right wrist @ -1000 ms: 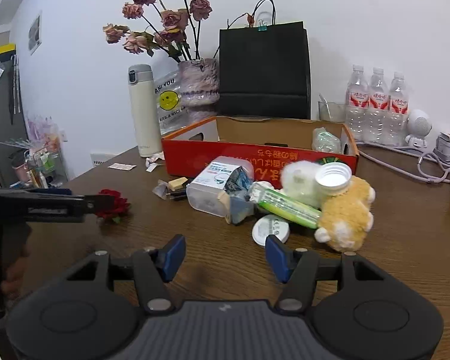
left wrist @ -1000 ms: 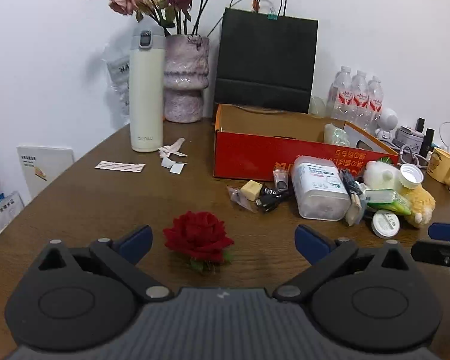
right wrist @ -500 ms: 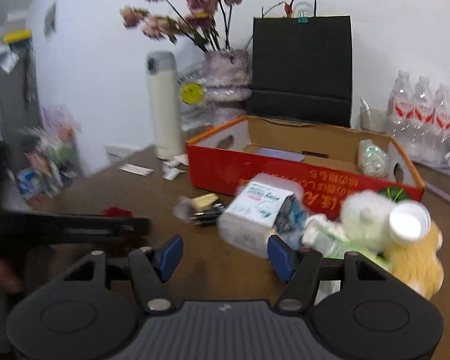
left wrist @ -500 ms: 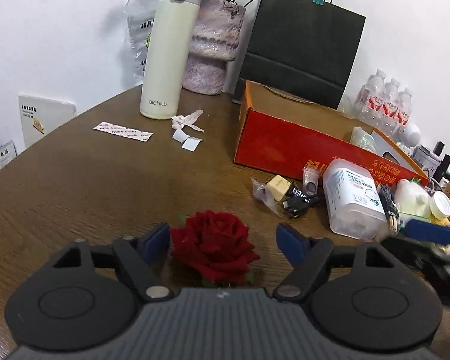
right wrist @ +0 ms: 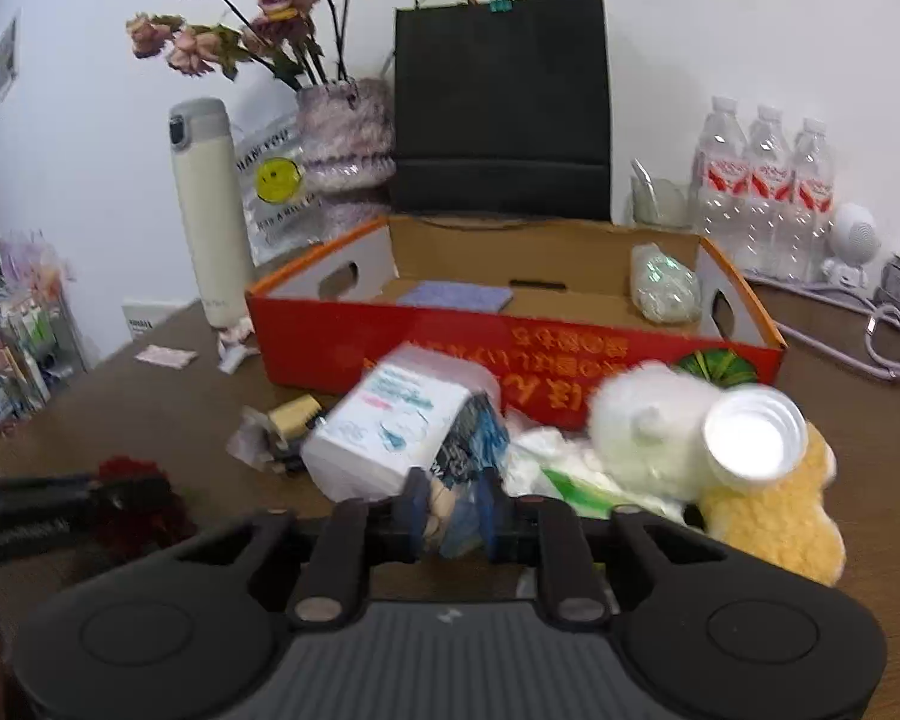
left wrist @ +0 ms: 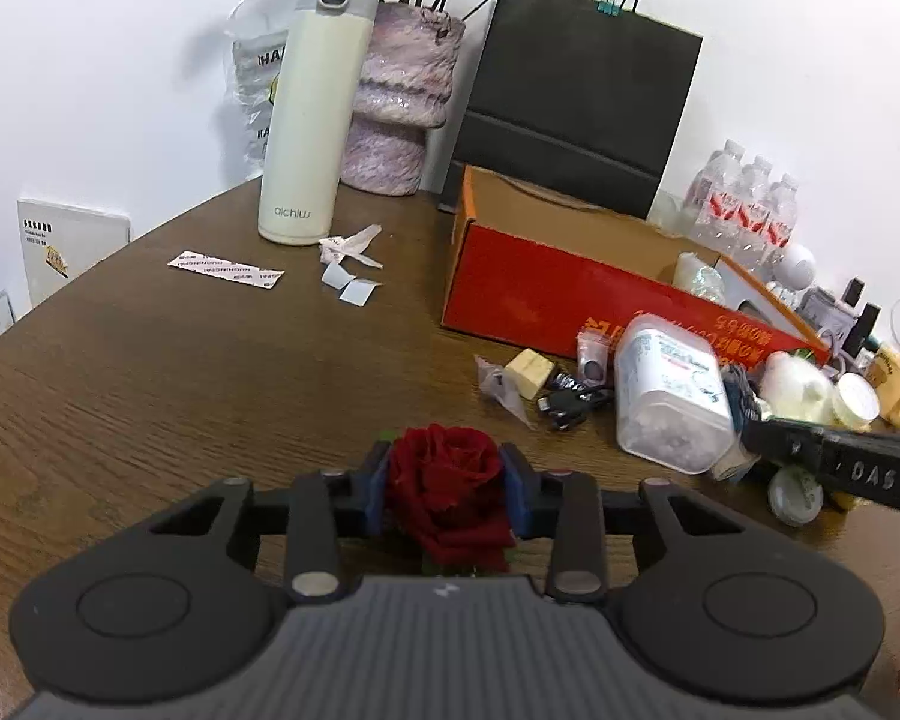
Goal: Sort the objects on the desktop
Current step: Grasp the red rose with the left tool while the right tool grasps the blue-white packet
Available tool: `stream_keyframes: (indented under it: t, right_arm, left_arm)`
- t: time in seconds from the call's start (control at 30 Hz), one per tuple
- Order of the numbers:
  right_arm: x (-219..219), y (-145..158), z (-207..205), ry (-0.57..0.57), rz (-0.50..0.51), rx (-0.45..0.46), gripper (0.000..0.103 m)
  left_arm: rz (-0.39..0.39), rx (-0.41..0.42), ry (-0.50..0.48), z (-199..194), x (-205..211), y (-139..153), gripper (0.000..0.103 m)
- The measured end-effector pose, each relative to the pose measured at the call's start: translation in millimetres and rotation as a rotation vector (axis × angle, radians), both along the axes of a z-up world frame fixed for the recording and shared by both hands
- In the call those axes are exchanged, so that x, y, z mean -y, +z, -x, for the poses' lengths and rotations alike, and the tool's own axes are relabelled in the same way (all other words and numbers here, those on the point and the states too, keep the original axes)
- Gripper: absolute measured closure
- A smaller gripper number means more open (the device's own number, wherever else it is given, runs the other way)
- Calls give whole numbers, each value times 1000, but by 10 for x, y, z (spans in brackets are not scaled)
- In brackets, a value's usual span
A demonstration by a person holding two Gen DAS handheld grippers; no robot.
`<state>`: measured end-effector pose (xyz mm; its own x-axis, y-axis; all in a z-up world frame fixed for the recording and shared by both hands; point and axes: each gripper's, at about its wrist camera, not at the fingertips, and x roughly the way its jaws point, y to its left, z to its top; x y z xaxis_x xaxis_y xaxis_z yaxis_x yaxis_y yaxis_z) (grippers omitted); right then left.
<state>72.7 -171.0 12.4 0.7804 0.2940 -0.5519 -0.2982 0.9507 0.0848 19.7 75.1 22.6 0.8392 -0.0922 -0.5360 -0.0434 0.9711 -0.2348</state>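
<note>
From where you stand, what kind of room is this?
Probably a home or small office corner: a round wooden table against a white wall, a vase of dried roses, a thermos and shrink-wrapped water bottles beside a cardboard sorting box.

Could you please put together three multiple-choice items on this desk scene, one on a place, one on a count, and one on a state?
1. Where does the cream thermos stand?
A. Inside the red cardboard box
B. On the table beside the pink vase
C. Lying on the plush toy

2. How many water bottles stand by the wall?
A. Three
B. One
C. Six

3. How do the jaws of the left gripper stand?
A. Wide open over bare table
B. Shut on the thermos
C. Closed on the red rose

Answers:
1. B, it is upright on the table next to the pink vase.
2. A, three capped bottles show side by side.
3. C, the blue pads press both sides of the red rose.
</note>
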Motion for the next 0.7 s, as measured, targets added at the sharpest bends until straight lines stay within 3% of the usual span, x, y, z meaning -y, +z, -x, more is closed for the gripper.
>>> stream_keyframes:
  t: [0.07,0.3,0.43,0.57,0.7]
  right_arm:
    - [23,-4,22,5,-12,-17,96]
    - [134,270,415,72,-119,22,97]
    - [267,322,677,126,-207,-47,97]
    - [250,222,958,184,-102,-111,96]
    - [338,118,1179,197,-54,-129,85]
  left_arm:
    - [14,0,1,60,7,43,68]
    - [-27,75,-45,396,136,328,69]
    - [-20,91,-85,591,238,373,68]
    - [-24,63,-107,681,339,320,68]
    - [-35,67,-131,756,482,320,68]
